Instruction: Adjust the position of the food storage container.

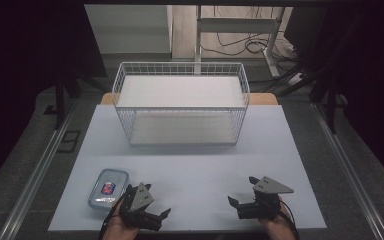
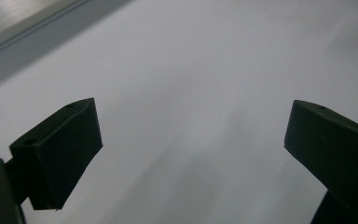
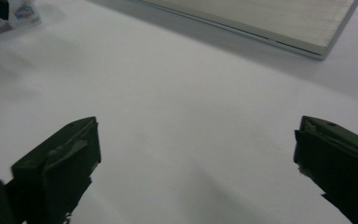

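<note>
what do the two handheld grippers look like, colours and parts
Both the left gripper and the right gripper are black, each with two blocky black jaws and a grey three-cornered plate on top. A dark cable trails from the right one. No sleeves are visible on the forearms.

Container (image 1: 108,188) before basket (image 1: 181,102), leftward

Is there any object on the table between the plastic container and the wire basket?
Nothing visible does. The plastic container lies at the near left beside the left gripper; the wire basket stands at the far middle, with bare white table between them.
</note>
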Tool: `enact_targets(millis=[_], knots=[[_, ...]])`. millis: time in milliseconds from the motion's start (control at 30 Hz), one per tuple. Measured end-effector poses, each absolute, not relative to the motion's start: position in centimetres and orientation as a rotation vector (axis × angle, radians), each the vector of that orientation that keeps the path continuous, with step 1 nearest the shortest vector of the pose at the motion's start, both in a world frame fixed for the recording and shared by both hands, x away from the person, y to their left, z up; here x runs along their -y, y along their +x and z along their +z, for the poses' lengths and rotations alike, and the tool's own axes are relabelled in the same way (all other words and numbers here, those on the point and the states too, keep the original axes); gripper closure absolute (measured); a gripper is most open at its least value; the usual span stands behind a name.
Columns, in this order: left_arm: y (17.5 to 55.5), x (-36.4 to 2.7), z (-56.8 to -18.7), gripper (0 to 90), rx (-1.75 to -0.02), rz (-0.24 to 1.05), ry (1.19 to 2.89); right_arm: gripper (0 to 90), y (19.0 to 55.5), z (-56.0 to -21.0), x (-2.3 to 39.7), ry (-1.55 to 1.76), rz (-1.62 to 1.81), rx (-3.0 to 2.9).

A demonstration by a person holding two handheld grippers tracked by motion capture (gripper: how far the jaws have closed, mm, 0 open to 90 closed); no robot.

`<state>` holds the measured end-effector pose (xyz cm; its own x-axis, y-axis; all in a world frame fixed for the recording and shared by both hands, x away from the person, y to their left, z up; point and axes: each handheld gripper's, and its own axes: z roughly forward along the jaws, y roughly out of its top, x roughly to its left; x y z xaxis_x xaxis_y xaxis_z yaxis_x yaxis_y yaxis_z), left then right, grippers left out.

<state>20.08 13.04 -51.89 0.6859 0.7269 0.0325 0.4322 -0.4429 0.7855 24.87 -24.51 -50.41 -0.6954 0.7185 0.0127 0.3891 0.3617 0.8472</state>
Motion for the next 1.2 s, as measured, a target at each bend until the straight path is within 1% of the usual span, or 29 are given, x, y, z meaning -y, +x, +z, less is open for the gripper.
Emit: enact_targets(millis=[100,233,267,333,400,533,567,633,767,800,833,867,900,933,967,1000,1067,1100,1133,1200], knots=[[20.5,-13.5,-52.3,1.9,-0.927,0.449,2.088,0.0,24.9,-50.6,24.2,1.017,1.255,-2.241],[20.7,-13.7,-52.4,0.0,-0.94,0.453,2.091,0.0,25.0,-50.7,24.1,1.022,1.213,-2.227],[20.9,-13.8,-52.3,0.0,-0.944,0.422,2.077,0.0,25.0,-50.7,24.0,1.016,1.183,-2.223],[21.0,-13.7,-52.3,0.0,-0.934,0.402,2.094,0.0,25.0,-50.7,24.0,1.013,1.183,-2.239],[20.9,-13.5,-52.3,0.4,-0.92,0.426,2.13,0.0,25.0,-50.8,24.0,1.014,1.171,-2.245],[20.8,-13.3,-52.1,1.6,-0.913,0.429,2.14,0.0,25.0,-50.8,23.9,1.007,1.162,-2.252],[20.7,-13.3,-51.8,4.9,-0.914,0.452,2.131,0.0,25.0,-50.8,23.9,1.006,1.161,-2.254],[20.7,-13.6,-51.3,10.7,-0.918,0.456,2.107,0.0,25.0,-50.7,24.0,1.007,1.159,-2.254],[20.7,-14.7,-50.4,28.6,-0.929,0.457,2.057,0.0,25.0,-50.7,24.0,1.009,1.154,-2.255],[20.7,-15.3,-50.0,28.6,-0.94,0.457,2.044,0.0,25.0,-50.7,24.0,1.008,1.149,-2.257],[20.8,-15.8,-49.8,39.8,-0.956,0.461,2.034,0.0,25.1,-50.8,24.0,1.01,1.138,-2.26],[20.9,-16.8,-49.3,43.6,-0.988,0.474,2.011,0.0,25.1,-50.8,24.0,1.012,1.135,-2.26],[20.9,-16.8,-49.3,47.9,-0.988,0.474,2.011,0.0,25.1,-50.8,24.0,1.012,1.135,-2.26],[21.0,-18.1,-49.0,54.7,-1.026,0.497,1.991,0.0,25.0,-50.7,24.0,1.014,1.132,-2.26],[21.0,-18.1,-49.0,59.1,-1.026,0.497,1.991,0.0,25.0,-50.7,24.0,1.014,1.132,-2.26],[21.0,-19.7,-48.7,66.4,-1.062,0.518,1.968,0.0,25.0,-50.7,24.0,1.013,1.131,-2.258],[21.0,-20.9,-48.5,74.6,-1.077,0.547,1.955,0.0,25.1,-50.7,24.0,1.012,1.132,-2.26],[21.0,-20.9,-48.5,80.4,-1.077,0.547,1.955,0.0,25.1,-50.7,24.0,1.012,1.132,-2.26],[21.0,-22.3,-48.4,85.5,-1.101,0.571,1.947,0.0,25.1,-50.7,24.1,1.016,1.13,-2.263],[21.0,-23.9,-48.5,89.7,-1.137,0.593,1.927,0.0,25.1,-50.7,24.1,1.017,1.127,-2.266]])
